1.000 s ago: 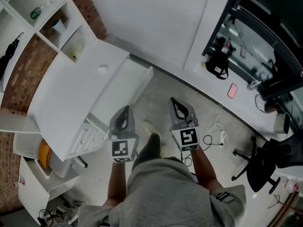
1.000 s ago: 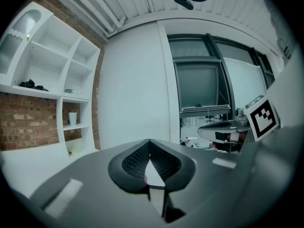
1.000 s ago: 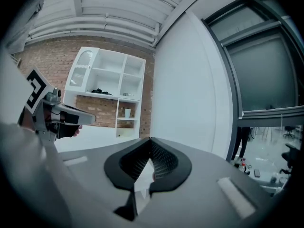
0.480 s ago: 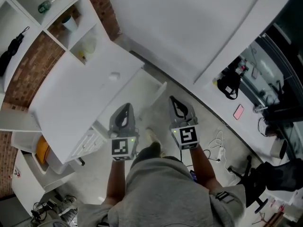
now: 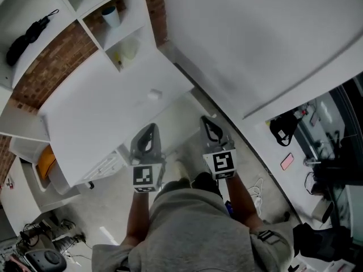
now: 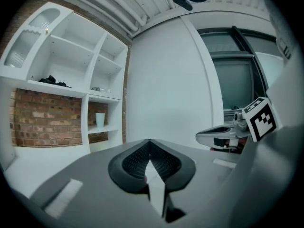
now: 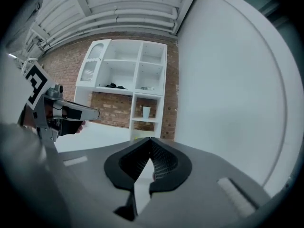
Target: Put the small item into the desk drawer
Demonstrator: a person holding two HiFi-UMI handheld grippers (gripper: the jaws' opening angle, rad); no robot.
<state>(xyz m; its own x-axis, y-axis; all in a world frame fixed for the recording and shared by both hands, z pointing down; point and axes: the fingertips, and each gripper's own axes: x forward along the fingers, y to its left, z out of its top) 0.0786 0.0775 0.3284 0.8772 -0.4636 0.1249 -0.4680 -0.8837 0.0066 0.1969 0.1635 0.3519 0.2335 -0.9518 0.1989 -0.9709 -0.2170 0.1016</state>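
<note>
- White bin (image 5: pixel 25 171), at 8 o'clock in the head view: it has rounded walls and holds a smooth orange object (image 5: pixel 45 162).
- Shelf unit (image 5: pixel 93 5), at 11 o'clock: white, open-fronted and made of flat boards. It stands against a rough red brick wall (image 5: pixel 57 67). One compartment holds a limp black umbrella (image 5: pixel 22 35), and another holds a pale cylindrical cup (image 5: pixel 112 17).
- Desk (image 5: pixel 96 118), at 10 o'clock: a flat, matte white rectangular top with straight edges.
- Small item (image 5: pixel 153 94): a pale lump lying on the desk top near its right-hand edge. It is at 12 o'clock from my left gripper and well apart from it. It is too small for me to tell its shape.
- Left gripper (image 5: pixel 150 128): a grey moulded shell with dark ribbed pads. My jaws are closed tip to tip with nothing between them. Its marker cube (image 5: pixel 143 177) is black on white.
- Right gripper (image 5: pixel 207 120): the same build, at 3 o'clock from my left gripper and level with it. My jaws meet at the tips with nothing between them. Its marker cube (image 5: pixel 223 162) faces upward.
- Wall panel (image 5: pixel 255 38), from 1 to 3 o'clock: smooth, white and gently curved.
- Pink flat rectangle (image 5: pixel 287 161), at 4 o'clock: it lies on a white ledge.
</note>
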